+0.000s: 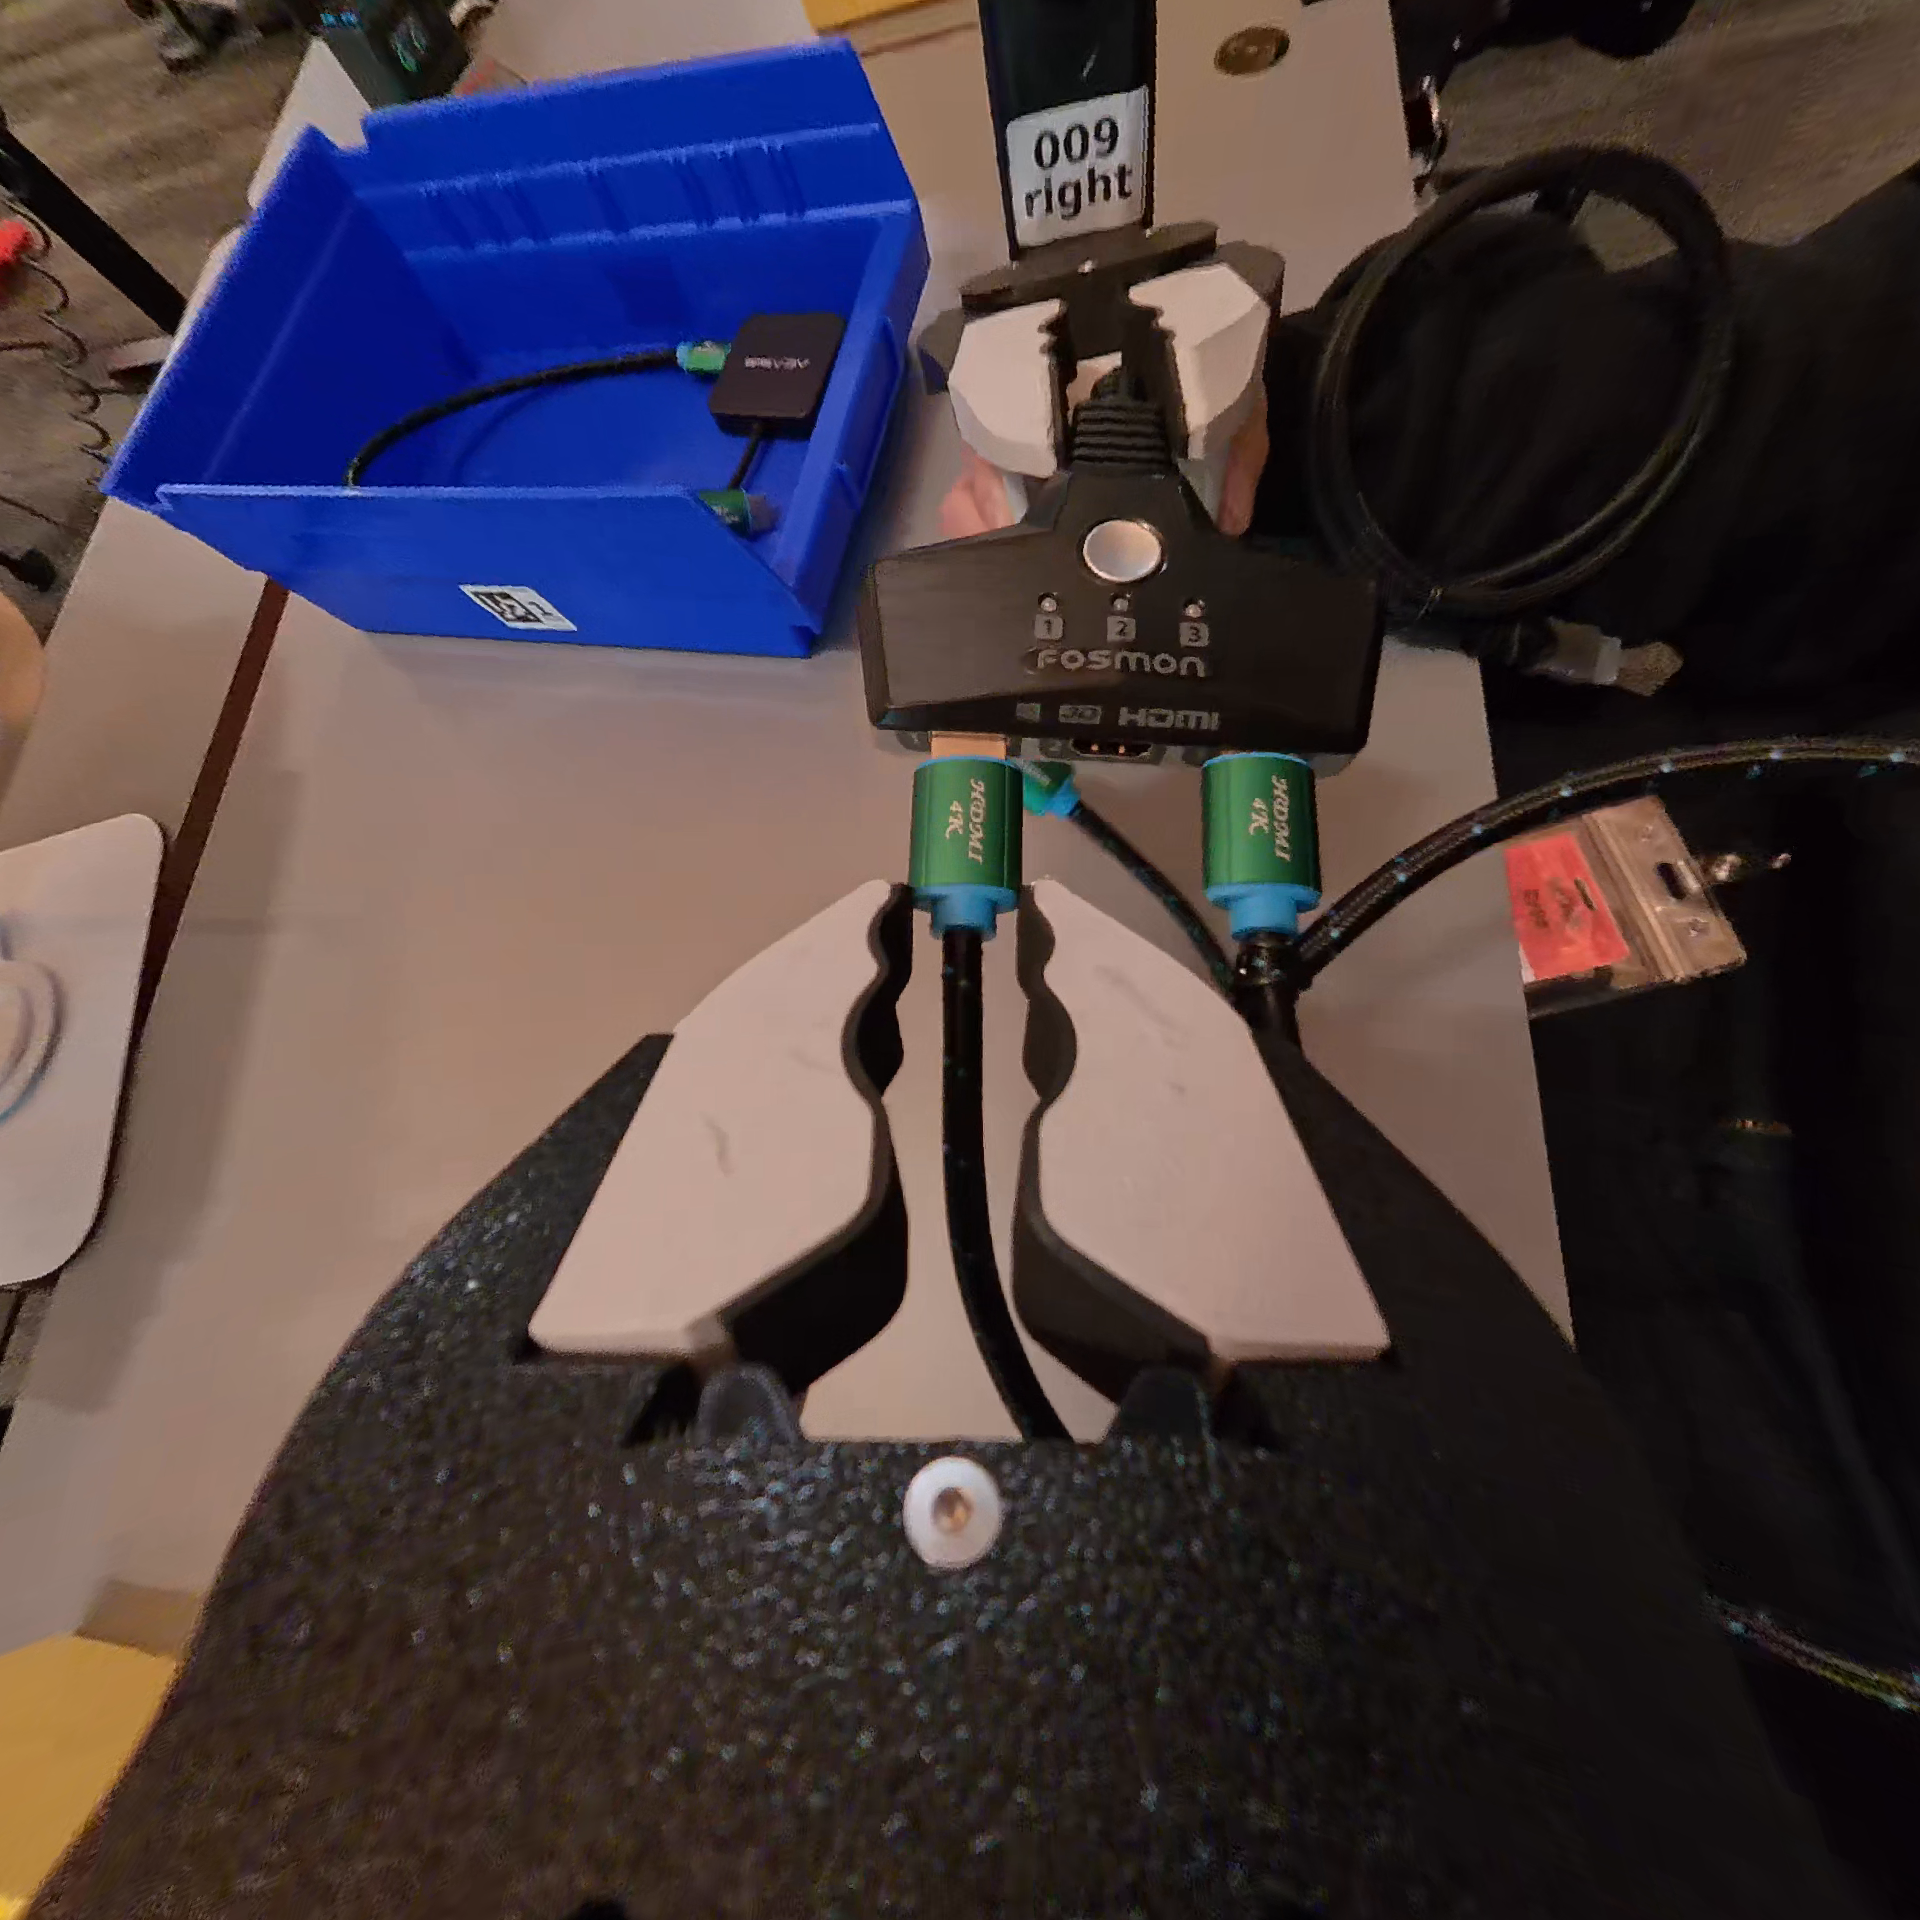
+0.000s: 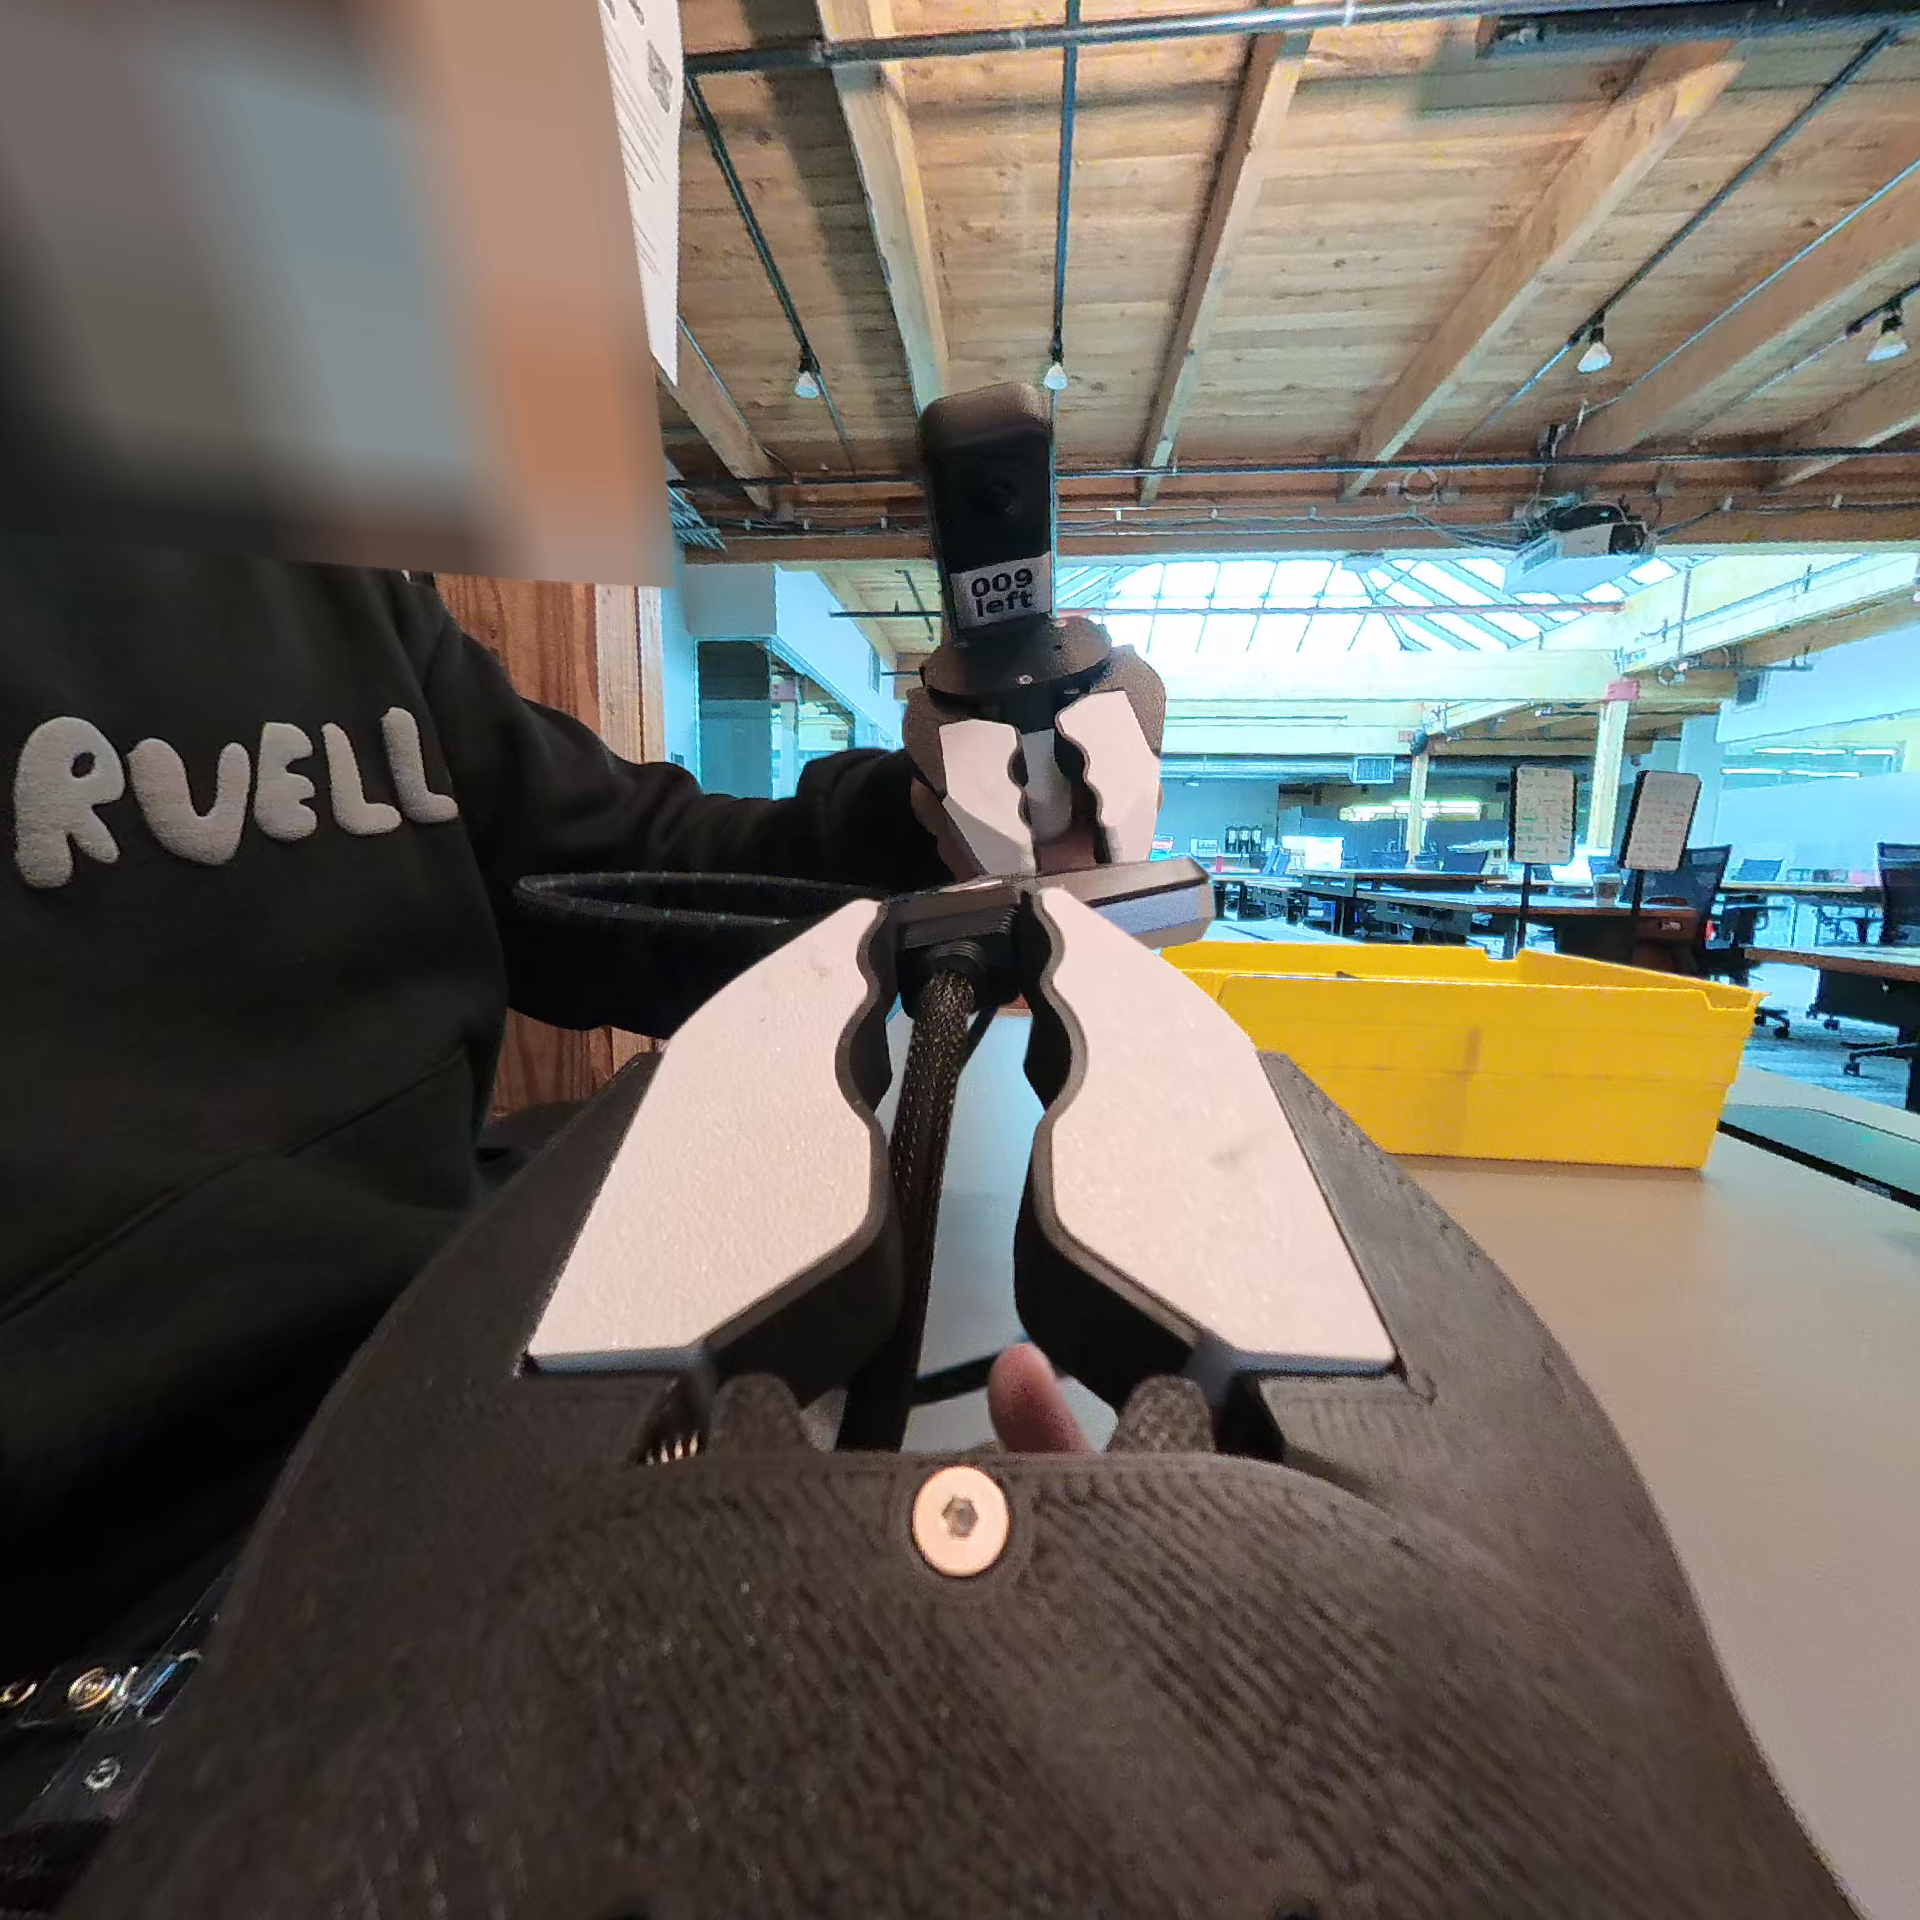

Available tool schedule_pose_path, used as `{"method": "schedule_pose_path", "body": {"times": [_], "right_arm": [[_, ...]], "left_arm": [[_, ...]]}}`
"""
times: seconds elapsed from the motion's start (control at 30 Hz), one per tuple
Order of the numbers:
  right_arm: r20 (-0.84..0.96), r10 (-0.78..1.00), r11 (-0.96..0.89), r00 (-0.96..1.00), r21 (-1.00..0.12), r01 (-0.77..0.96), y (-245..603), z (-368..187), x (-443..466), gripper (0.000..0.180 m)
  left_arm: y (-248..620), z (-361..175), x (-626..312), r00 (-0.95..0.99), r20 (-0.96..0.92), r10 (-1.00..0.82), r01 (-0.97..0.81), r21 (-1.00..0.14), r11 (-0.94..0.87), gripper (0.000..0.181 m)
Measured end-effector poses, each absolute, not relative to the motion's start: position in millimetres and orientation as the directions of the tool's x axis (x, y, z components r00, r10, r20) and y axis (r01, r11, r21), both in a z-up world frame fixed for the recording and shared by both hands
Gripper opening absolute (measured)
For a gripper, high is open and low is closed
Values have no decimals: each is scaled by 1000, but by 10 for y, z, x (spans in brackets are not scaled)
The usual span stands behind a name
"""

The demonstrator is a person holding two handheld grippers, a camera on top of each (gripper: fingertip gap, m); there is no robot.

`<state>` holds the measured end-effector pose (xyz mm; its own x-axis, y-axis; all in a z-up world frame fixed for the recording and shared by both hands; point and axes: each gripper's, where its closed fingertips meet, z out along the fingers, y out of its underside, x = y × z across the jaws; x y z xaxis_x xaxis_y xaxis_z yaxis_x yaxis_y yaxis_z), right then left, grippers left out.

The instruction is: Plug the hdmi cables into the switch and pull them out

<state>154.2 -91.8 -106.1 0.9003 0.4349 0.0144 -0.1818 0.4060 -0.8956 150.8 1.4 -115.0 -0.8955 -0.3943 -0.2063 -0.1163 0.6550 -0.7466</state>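
Observation:
The black HDMI switch (image 1: 1122,634) is held just above the grey table (image 1: 520,935). My left gripper (image 1: 964,899) is shut on the back end of a green HDMI plug (image 1: 964,821) at the switch's left port, with some gold metal showing between plug and port. A second green plug (image 1: 1260,831) sits in the right port. The middle port (image 1: 1112,748) is open, and a third green plug (image 1: 1049,784) lies on the table below it. My right gripper (image 2: 961,914) is shut on the switch's rear cable boot (image 2: 951,951); it also shows in the left wrist view (image 1: 1112,416).
A blue bin (image 1: 312,364) at the left holds a black adapter (image 1: 774,369) with short cables. A coil of black cable (image 1: 1507,395) and a red badge (image 1: 1600,904) lie at the right. A yellow bin (image 2: 1455,1049) stands on the table. A person in a black hoodie (image 2: 208,1039) sits close.

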Motion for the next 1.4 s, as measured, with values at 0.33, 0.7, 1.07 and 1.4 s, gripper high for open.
{"method": "schedule_pose_path", "body": {"times": [0.33, 0.7, 1.07, 1.4], "right_arm": [[12, 478, 397, 878, -895, -204, -852, -1056, 1446, 24], [96, 385, 421, 918, -903, -83, -848, -1054, 1491, 23], [245, 79, 468, 966, -865, 181, -1199, -381, 1674, 23], [456, -171, 46, 873, -882, 470, -1763, 838, 2591, 22]], "left_arm": [[45, -1188, 1520, -922, -213, -323, -53, -757, 651, 19], [48, -1109, 1511, -914, -164, -370, -74, -831, 551, 23], [1222, -714, 1526, -575, -139, -806, 20, -988, 155, 46], [1159, -1486, 1541, -617, 91, -782, -125, -992, -16, 45]]}}
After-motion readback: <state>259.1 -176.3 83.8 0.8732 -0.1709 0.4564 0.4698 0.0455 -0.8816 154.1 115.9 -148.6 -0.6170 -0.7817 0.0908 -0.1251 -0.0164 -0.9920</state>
